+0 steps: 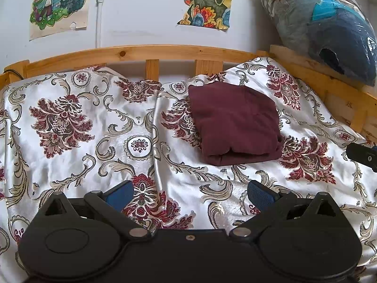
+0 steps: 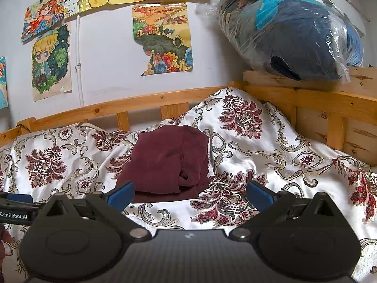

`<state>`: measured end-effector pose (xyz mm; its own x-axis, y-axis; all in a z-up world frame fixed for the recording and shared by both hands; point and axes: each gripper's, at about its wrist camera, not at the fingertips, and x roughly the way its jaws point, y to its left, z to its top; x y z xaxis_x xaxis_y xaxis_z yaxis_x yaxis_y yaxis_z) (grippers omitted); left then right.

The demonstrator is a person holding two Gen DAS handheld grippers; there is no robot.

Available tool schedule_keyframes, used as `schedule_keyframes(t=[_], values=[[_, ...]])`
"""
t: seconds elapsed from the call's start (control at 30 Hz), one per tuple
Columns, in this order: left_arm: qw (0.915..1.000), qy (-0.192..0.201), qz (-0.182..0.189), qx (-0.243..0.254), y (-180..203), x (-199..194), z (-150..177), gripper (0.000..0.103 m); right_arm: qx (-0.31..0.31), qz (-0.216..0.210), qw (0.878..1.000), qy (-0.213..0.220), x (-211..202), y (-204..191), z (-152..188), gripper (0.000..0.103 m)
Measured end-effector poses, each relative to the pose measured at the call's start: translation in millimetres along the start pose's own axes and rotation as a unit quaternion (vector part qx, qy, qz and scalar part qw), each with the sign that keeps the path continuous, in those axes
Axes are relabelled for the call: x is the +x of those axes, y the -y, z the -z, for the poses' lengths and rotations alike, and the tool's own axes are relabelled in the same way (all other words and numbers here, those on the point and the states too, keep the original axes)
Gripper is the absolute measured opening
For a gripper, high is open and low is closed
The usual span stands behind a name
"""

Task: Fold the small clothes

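Honestly, both grippers are just hanging there empty right now: the left gripper [image 1: 189, 194] has its blue pads spread wide over bare bedspread, and the right gripper [image 2: 189, 194] is spread just as wide, with its left pad [image 2: 120, 197] right at the near edge of the maroon garment [image 2: 169, 160]. That garment is already a folded bundle sitting on the shiny floral bedspread [image 1: 70, 118], toward the wooden rail [image 1: 132, 53] at the back, a bit right of centre from the left camera. So I'd say the folding is mostly done and the risk now is messing it up. Satin-looking cover plus a soft bundle looks slippery to me, so if either gripper nudges the near fold instead of pinching it cleanly, the whole thing probably slides or the layers splay open. The right side of the bundle already looks a bit bunched in the right wrist view, so a one-sided grab there could pull out an inner layer. Another thing: the bedspread is rumpled and ridged around it, so a low pinch could catch the cover along with the garment and drag both. Also the two grippers are near each other, so watch for them bumping.
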<state>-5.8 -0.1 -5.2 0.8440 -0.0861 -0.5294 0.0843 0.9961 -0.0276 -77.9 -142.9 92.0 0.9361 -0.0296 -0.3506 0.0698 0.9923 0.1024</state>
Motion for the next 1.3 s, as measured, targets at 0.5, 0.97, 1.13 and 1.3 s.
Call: schedule_keyframes(t=[0.5,0.97,1.13,1.3], values=[[1.0000,-0.001,0.000,0.001,-0.3,0.0,0.5,0.102,-0.001,-0.002,1.000,0.000,0.5,0.1,1.0,0.103],[0.9994,-0.021,-0.013,0.023,0.4,4.0,1.1,0.102,-0.001,-0.001,1.000,-0.001,0.4,-0.2,0.8,0.103],[0.9991,-0.023,-0.011,0.033,1.1,3.9,2.5,0.102,-0.001,-0.002,1.000,-0.001,0.4,-0.1,1.3,0.103],[0.9988,-0.030,-0.010,0.036,2.2,5.5,1.9,0.102,-0.001,-0.001,1.000,-0.001,0.4,-0.6,0.8,0.103]])
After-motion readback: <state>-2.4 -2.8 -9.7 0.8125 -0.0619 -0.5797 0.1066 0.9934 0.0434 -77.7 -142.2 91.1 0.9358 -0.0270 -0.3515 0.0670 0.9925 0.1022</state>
